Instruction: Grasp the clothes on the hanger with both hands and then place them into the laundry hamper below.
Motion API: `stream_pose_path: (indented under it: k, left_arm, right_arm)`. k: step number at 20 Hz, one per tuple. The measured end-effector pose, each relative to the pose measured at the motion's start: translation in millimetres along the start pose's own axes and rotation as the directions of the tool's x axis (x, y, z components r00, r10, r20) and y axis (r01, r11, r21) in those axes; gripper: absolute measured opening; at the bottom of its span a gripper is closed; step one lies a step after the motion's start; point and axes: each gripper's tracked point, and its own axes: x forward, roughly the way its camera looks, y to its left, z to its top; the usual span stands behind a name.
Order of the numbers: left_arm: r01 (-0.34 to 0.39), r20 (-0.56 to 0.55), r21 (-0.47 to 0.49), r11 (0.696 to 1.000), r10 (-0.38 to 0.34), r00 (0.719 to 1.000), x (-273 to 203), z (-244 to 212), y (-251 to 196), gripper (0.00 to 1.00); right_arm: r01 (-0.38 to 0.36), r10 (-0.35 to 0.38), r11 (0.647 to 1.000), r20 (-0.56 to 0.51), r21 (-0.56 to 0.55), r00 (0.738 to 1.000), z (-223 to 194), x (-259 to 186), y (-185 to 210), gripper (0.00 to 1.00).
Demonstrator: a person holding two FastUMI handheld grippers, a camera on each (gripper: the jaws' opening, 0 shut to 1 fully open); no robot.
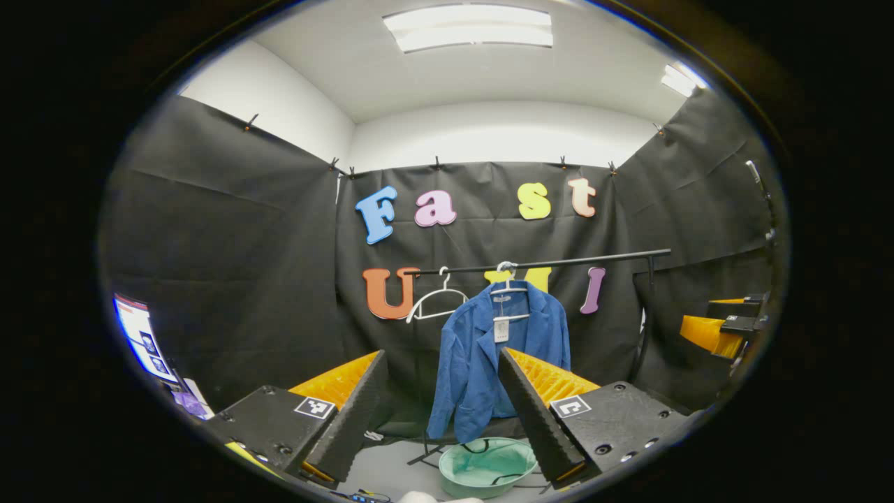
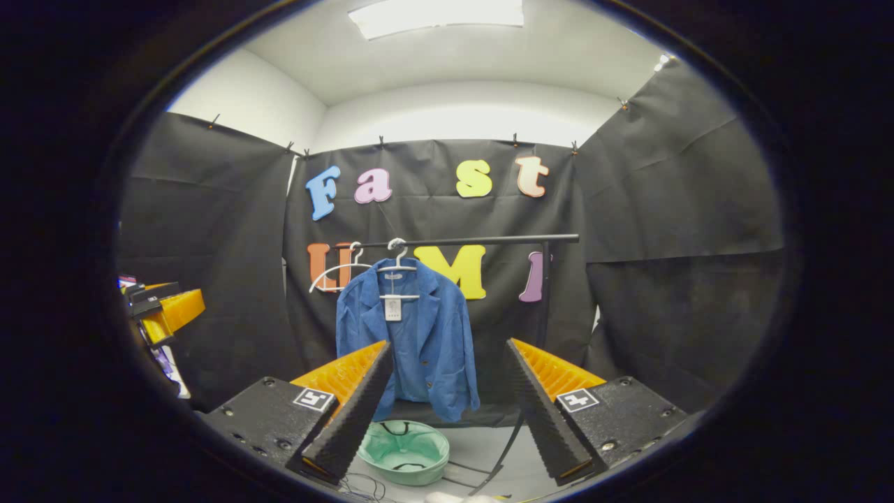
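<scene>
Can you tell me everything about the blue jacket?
The blue jacket is a blazer with a collar, lapels and a front pocket, made of what looks like soft woven cloth. It hangs open and straight on a white hanger hooked over the black rail, with a small tag at its neck. A green laundry hamper sits on the floor below it. Both grippers are apart from it.

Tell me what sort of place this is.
Probably a small recording booth staged as a laundry corner: black cloth walls, a rail with a blue jacket on a hanger, and a green hamper on the floor beneath.
</scene>
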Motion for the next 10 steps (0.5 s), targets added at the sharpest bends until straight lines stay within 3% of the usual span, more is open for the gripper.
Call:
stream_pose_path:
  k: [4,10]
  left_arm:
    - [0.010,-0.022,0.000,1.000,-0.010,1.000,3.8,-7.6,-0.2,0.97]
    - [0.028,-0.032,-0.004,1.000,-0.028,0.999,12.5,-17.5,-9.1,1.00]
  right_arm:
    - [0.016,-0.016,1.000,-0.014,-0.010,1.000,-3.7,5.3,-2.2,1.00]
    - [0.034,-0.034,0.999,-0.041,-0.016,0.999,-14.5,12.3,-9.9,1.00]
